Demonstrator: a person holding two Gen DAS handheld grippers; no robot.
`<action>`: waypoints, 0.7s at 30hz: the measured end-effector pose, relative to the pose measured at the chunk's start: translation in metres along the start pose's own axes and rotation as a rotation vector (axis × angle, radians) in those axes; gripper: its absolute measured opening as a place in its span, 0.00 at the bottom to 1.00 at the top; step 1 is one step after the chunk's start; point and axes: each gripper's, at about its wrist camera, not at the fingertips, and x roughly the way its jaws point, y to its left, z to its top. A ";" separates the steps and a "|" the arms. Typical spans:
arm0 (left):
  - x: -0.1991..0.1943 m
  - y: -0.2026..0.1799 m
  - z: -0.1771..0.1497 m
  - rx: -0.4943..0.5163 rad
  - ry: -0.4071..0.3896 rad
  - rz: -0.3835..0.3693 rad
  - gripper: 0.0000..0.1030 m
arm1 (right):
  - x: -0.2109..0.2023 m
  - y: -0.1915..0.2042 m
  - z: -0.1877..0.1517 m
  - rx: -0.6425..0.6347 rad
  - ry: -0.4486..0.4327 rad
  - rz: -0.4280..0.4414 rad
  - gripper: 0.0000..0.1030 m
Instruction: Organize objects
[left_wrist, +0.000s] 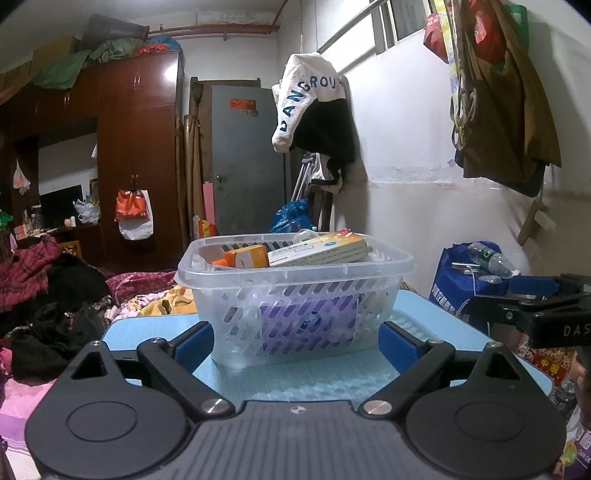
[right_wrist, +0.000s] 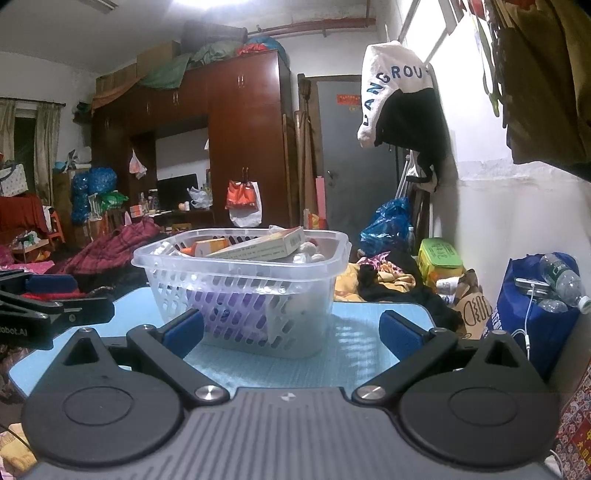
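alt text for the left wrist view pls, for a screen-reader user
A clear plastic slotted basket holding an orange box and a long flat box sits on a light blue table, straight ahead of the open, empty left gripper. The right gripper enters from the right edge; cluttered bedroom behind.

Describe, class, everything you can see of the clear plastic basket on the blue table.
The basket is translucent, colourless plastic with a broad rolled rim, rounded corners and slotted side walls. It stands upright on the light blue table, tapering toward its base. It is filled above the rim: a long flat box lies tilted on top beside an orange box, and something purple shows through the slots. Both tongs are open and neither grips it, the left tongs facing it squarely.
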 end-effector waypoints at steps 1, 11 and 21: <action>0.000 0.000 0.000 -0.002 0.001 -0.002 0.94 | 0.000 0.000 0.000 0.001 0.001 0.000 1.00; 0.005 0.001 0.000 -0.013 0.012 -0.010 0.94 | 0.000 0.000 0.001 0.000 0.001 -0.002 1.00; 0.012 0.001 -0.001 -0.019 0.022 -0.013 0.94 | 0.002 0.000 0.002 -0.004 0.003 -0.001 1.00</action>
